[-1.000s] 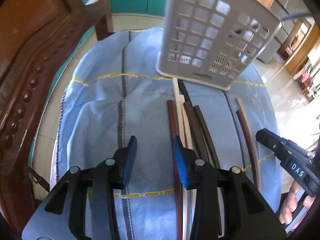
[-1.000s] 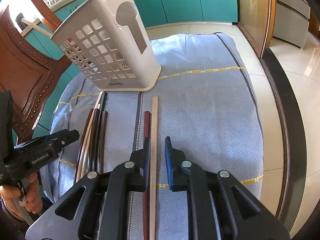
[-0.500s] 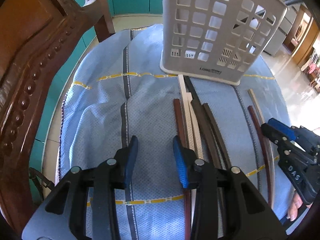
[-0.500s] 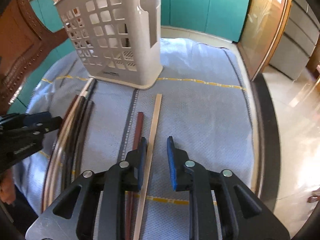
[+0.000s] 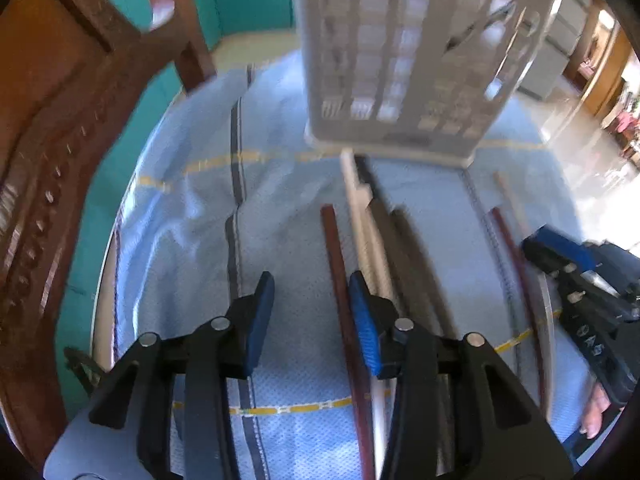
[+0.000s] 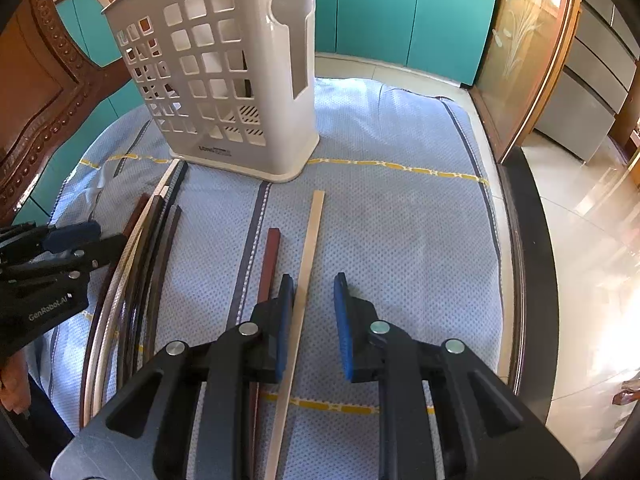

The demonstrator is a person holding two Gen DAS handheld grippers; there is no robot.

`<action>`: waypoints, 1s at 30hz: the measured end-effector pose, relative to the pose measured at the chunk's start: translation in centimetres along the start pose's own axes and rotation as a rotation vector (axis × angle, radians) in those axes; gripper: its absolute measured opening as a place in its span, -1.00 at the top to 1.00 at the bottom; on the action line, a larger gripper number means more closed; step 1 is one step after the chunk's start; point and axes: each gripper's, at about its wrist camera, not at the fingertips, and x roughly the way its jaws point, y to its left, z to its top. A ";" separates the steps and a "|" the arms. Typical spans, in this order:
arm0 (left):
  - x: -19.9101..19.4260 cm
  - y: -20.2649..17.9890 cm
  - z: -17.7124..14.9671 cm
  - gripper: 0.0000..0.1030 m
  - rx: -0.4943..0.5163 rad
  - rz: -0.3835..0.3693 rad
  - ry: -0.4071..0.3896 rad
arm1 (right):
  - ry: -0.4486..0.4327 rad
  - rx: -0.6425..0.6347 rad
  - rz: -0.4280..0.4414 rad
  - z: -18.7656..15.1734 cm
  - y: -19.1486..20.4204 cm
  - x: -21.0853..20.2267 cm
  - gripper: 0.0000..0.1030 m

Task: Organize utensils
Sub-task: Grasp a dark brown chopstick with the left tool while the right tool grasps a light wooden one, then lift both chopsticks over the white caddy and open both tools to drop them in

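Note:
A white slotted utensil basket (image 6: 224, 80) stands upright on the blue cloth (image 6: 400, 240); it also shows blurred in the left wrist view (image 5: 404, 56). Several long sticks lie flat in a bundle (image 6: 140, 264) left of centre. A pale stick (image 6: 306, 264) and a reddish-brown stick (image 6: 270, 264) lie apart to the right. My right gripper (image 6: 310, 316) is open, with the pale stick running between its fingers, near the left one. My left gripper (image 5: 310, 316) is open and empty above the cloth, with a reddish-brown stick (image 5: 338, 264) just inside its right finger.
A carved wooden chair back (image 5: 60, 140) stands close on the left. Teal cabinets (image 6: 400, 12) are behind the table. The table's dark edge (image 6: 528, 260) runs along the right, with tiled floor beyond it.
Both grippers have moved forward toward the basket, which looms larger. The right gripper has shifted so the pale stick lies between its fingers. Both stay open.

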 end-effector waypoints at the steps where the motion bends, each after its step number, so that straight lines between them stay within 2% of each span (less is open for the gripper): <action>1: 0.0 0.1 0.1 0.18 0.000 0.007 -0.001 | -0.002 -0.001 -0.011 0.0 -0.1 0.0 0.61; 8: 0.0 0.1 0.6 0.18 -0.008 0.003 -0.012 | -0.025 -0.003 0.006 0.7 -0.4 1.0 0.60; 10: 0.0 -0.3 0.7 0.31 -0.010 0.001 -0.007 | -0.018 -0.007 0.024 1.0 -0.3 1.2 0.63; 11: 0.6 -0.6 0.6 0.52 -0.011 0.000 -0.006 | -0.011 -0.007 0.042 1.1 -0.4 1.3 0.83; 12: 0.5 -0.8 0.6 0.78 -0.012 0.000 -0.004 | -0.004 0.009 0.069 1.2 -0.4 1.3 0.83; 16: 0.2 -1.6 0.4 0.86 -0.034 -0.015 -0.010 | -0.013 0.054 0.153 1.4 -1.2 0.7 0.88; 20: -3.0 -0.7 0.5 0.87 -0.056 -0.029 -0.111 | -0.123 0.058 0.175 1.3 -1.6 -3.0 0.88; 26: -10.8 0.2 -0.1 0.87 -0.046 -0.080 -0.296 | -0.334 0.031 0.300 1.1 -2.8 -11.7 0.88; 30: -16.9 0.2 -0.8 0.87 -0.023 -0.115 -0.429 | -0.457 0.015 0.341 1.0 -3.2 -16.9 0.87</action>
